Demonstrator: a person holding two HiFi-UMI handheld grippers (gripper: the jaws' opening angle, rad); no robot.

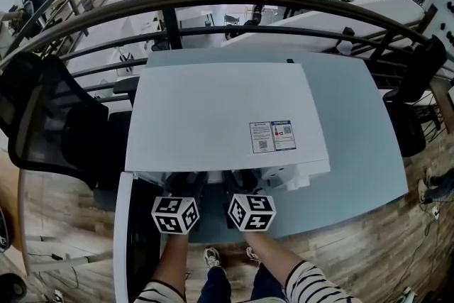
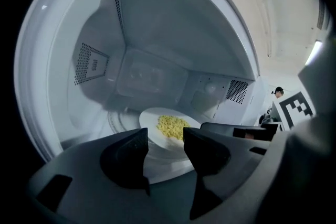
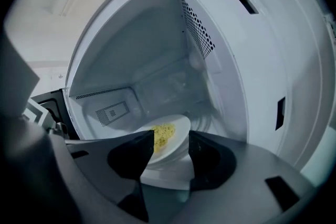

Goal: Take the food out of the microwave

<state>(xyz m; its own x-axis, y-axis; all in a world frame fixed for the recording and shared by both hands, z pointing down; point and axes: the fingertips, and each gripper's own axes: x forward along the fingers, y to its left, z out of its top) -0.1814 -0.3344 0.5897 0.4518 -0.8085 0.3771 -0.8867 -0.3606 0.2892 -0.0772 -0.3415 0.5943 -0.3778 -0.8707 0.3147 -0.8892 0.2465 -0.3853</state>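
A white microwave (image 1: 220,110) stands on a pale blue table (image 1: 369,145), its door (image 1: 122,245) swung open to the left. Inside the cavity (image 2: 147,60) a white plate (image 2: 152,122) carries a small heap of yellow food (image 2: 172,126). Both grippers reach into the opening side by side; in the head view only their marker cubes show, the left cube (image 1: 175,214) and the right cube (image 1: 251,212). My left gripper (image 2: 164,152) is open, with the plate showing through the gap just beyond its jaws. My right gripper (image 3: 170,157) is open too, facing the plate (image 3: 176,131) and food (image 3: 164,135).
The microwave's walls close in on both sides of the grippers. Black office chairs stand left (image 1: 50,117) and right (image 1: 408,124) of the table. A curved dark railing (image 1: 234,0) runs behind it. The person's feet (image 1: 213,257) stand on wooden floor below.
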